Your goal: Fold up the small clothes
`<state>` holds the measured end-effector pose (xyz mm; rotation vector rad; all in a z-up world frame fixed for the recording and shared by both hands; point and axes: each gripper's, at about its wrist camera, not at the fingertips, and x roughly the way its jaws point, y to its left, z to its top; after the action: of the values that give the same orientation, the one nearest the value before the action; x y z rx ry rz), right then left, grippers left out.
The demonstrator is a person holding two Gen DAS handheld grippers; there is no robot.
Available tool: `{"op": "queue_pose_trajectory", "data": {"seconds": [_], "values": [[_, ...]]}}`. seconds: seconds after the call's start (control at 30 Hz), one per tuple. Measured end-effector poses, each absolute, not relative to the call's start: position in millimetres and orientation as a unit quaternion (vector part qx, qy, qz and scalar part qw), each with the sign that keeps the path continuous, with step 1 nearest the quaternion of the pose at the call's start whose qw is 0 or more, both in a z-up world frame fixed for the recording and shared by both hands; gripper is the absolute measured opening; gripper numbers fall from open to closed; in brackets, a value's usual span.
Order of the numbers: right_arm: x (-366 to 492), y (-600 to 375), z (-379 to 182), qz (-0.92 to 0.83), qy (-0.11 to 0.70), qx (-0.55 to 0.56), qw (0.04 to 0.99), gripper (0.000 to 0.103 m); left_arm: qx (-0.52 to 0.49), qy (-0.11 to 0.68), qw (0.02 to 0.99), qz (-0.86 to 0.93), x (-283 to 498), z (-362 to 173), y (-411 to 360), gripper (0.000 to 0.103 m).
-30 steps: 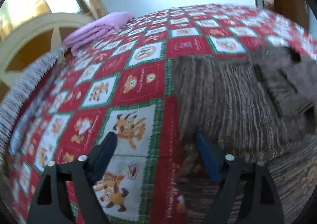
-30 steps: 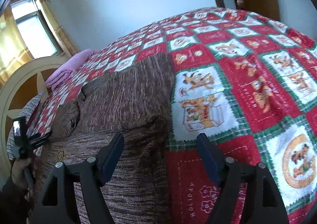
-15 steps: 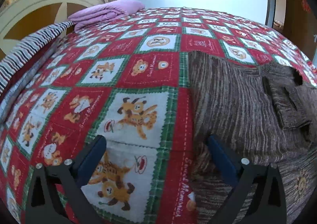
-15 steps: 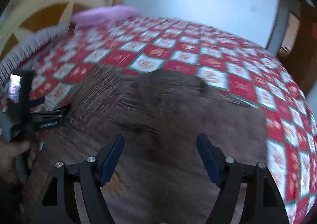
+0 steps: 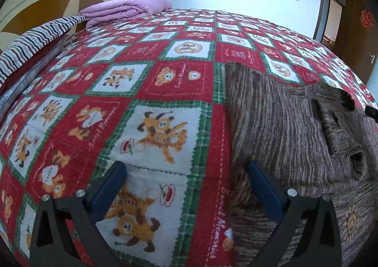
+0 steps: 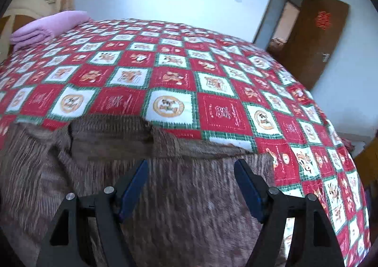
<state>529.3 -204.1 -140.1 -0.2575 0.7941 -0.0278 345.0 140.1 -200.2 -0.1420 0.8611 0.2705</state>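
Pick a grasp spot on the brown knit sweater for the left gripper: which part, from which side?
Probably the sweater's straight side edge lying on the quilt, approached from the bare quilt side. That edge is flat, exposed and runs away from the left gripper, whose open jaws already straddle it. One finger could slide under the edge. The bunched collar area further right is lumpier.

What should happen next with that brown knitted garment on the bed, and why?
Probably lower the left hand-held gripper onto the brown sweater's near side edge and close on it. Both hand-held grippers are open and hold nothing, the right hand-held gripper is over the knit, and the sweater looks only partly folded on the bedspread.
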Motion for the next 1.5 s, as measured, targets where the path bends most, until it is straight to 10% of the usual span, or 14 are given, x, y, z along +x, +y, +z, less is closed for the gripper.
{"op": "queue_pose_trajectory", "data": {"seconds": [0.3, 0.43, 0.67, 1.5], "values": [[469.2, -111.4, -166.3, 0.21, 0.404, -0.172, 0.874, 0.075, -0.055, 0.411, 0.899, 0.139, 344.6, -198.5, 136.4, 0.103], [476.4, -78.6, -188.2, 0.2, 0.41, -0.221, 0.862, 0.053, -0.061, 0.412, 0.899, 0.136, 344.7, -198.9, 137.9, 0.103], [534.5, -163.3, -165.1, 0.01, 0.398, -0.176, 0.9, 0.053, -0.07, 0.411, 0.899, 0.132, 344.3, -199.7, 140.0, 0.103], [445.6, -223.8, -164.3, 0.149, 0.415, -0.069, 0.895, 0.049, -0.071, 0.409, 0.9, 0.132, 343.8, -199.9, 141.5, 0.103]]}}
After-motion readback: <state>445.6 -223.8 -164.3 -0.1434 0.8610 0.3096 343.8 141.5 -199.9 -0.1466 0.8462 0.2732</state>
